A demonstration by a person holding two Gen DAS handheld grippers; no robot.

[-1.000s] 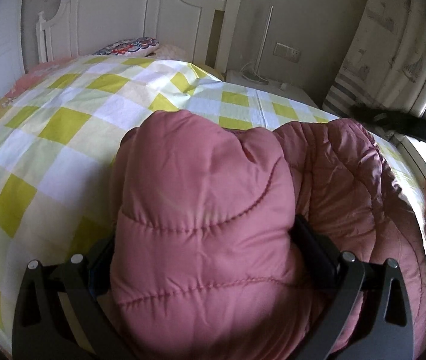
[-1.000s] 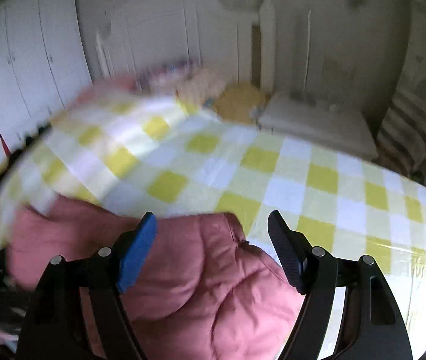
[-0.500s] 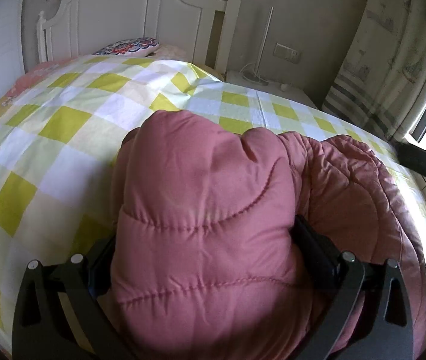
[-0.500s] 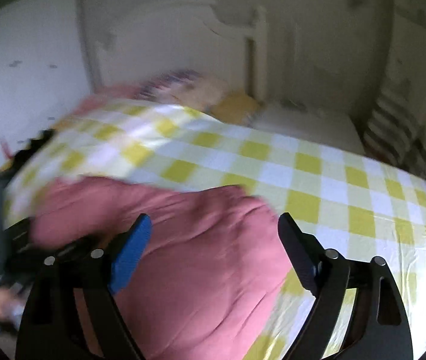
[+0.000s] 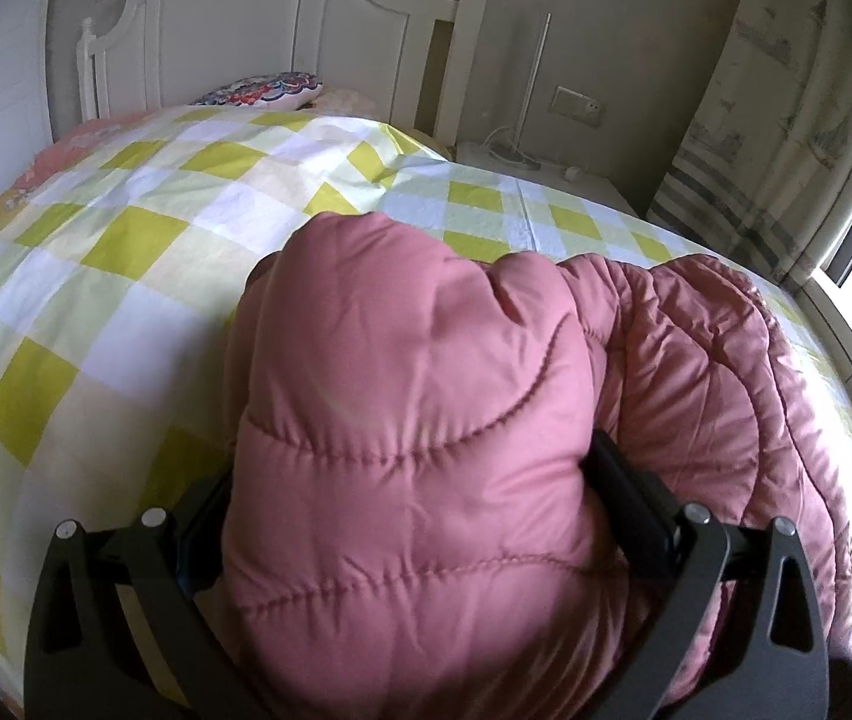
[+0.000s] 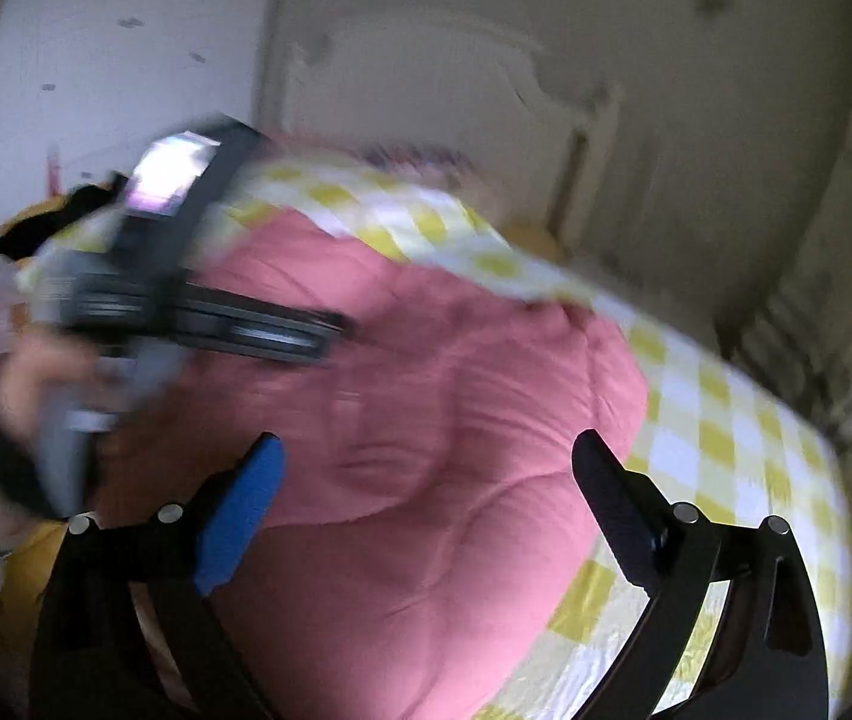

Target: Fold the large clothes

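We count one pink padded jacket (image 5: 414, 420), lying bunched on one bed (image 5: 126, 276) with a yellow-checked cover. Two grippers: our left gripper (image 5: 408, 504) is clenched on a thick fold of the jacket; our right gripper (image 6: 426, 480) hangs above it, spread wide, grasping nothing. One patterned pillow (image 5: 264, 89) by one white headboard (image 5: 258, 30).

Yellow-and-white checked bedspread (image 5: 144, 276) across the bed. White headboard (image 5: 282, 30) at the far end, patterned pillow (image 5: 264, 87) just below. White nightstand (image 5: 552, 177) far right of the bed, wall socket (image 5: 576, 103) above. Striped curtain (image 5: 786, 138) at right. White wardrobe doors (image 5: 0, 96) at left.
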